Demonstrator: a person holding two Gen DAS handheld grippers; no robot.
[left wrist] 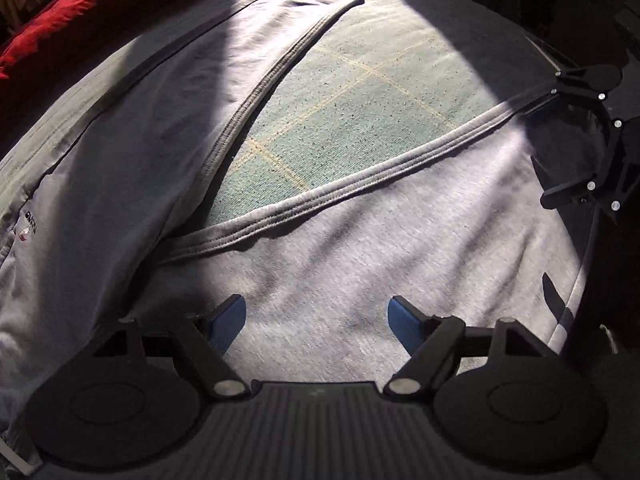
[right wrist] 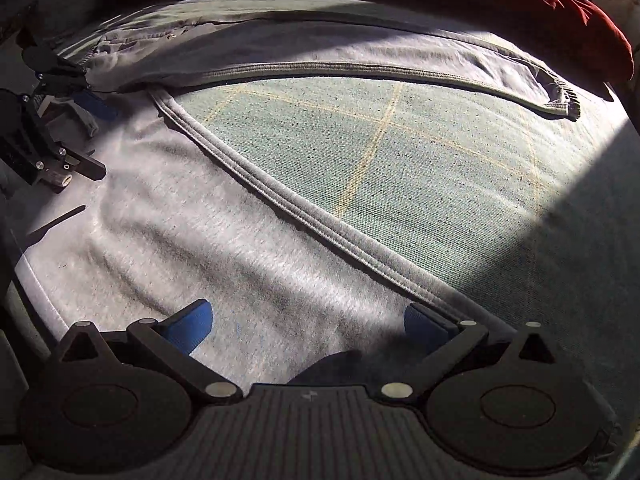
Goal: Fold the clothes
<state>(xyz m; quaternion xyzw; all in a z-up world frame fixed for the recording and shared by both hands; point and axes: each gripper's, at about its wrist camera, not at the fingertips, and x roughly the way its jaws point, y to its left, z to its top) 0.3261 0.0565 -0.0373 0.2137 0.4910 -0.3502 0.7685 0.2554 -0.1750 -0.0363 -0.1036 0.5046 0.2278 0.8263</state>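
Covering most of the view, a green blanket [right wrist: 420,168] with thin yellow lines carries grey trousers [left wrist: 320,264], legs spread in a V. Beyond the trousers lies a red cushion [left wrist: 68,12]. Above the near trouser leg, the left gripper [left wrist: 316,316] hangs with blue pads wide apart, holding nothing. Over the same leg, the right gripper [right wrist: 308,326] is likewise spread and empty.

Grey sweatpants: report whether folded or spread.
Spread, not folded: the grey sweatpants lie flat with both legs splayed apart, green mat showing between them.
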